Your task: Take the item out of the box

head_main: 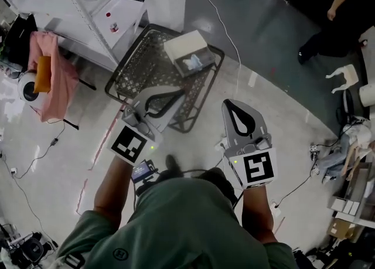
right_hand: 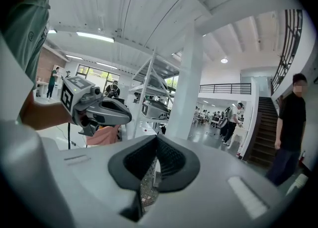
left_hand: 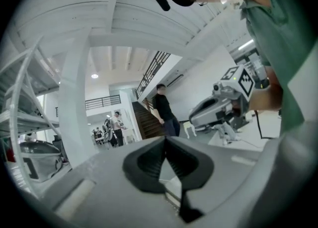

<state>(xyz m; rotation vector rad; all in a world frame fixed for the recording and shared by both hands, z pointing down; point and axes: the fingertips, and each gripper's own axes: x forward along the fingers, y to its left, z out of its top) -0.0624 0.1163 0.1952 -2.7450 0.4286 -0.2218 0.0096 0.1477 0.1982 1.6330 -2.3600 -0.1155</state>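
Both the left gripper [head_main: 170, 98] and right gripper [head_main: 234, 109], pressed together and empty, seem in approach; next, spread at the far box [head_main: 188, 53].

- Box [head_main: 186, 46]: pale cream, rectangular, lying flat on the dark mesh surface [head_main: 136, 65], near its far right corner and turned at a slant to its edges
- Item [head_main: 194, 61]: pale bluish and crumpled, showing at the box's nearer side; it seems to sit inside the box, but is too small to make out
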